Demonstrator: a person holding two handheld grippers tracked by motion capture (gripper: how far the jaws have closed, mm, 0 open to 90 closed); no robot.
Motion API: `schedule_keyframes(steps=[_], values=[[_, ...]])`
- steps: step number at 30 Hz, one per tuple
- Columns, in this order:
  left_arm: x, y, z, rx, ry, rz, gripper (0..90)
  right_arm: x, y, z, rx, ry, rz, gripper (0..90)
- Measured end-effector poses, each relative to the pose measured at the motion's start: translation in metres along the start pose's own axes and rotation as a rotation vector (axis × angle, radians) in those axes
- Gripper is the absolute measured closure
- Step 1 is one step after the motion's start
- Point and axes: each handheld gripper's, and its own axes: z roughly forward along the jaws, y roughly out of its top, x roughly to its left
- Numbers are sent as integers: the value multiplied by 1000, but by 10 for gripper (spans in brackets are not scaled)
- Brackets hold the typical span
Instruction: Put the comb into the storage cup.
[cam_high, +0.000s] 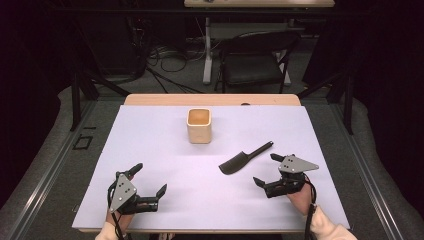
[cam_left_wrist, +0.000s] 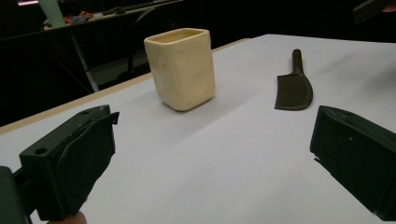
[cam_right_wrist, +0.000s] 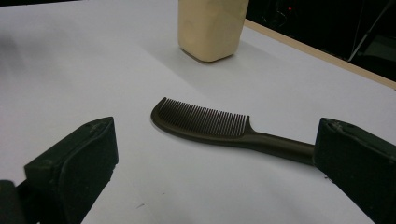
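Nothing is done yet; the comb (cam_high: 243, 157) lies on the worktop (cam_high: 165, 150) near the cup (cam_high: 199, 125); right claw (cam_high: 265, 170) and left claw (cam_high: 149, 179) both spread, empty.

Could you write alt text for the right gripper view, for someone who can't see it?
A dark comb lies flat on a white table, its handle running toward the lower right, between the two black fingers of the open right gripper, which touch nothing. Beyond the comb stands a cream-coloured cup, its top cut off by the picture's edge.
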Motion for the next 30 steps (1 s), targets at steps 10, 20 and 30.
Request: schedule_keyframes(steps=[10,20,30], values=[[0,0,0,-1,-2,2,1,-10,3,12,11,-7,4,0],[0,0,1,4,-2,0,1,-24,7,19,25,-32,17,0],[1,-1,2,6,-4,1,1,-40,9,31,51,-56,37,0]])
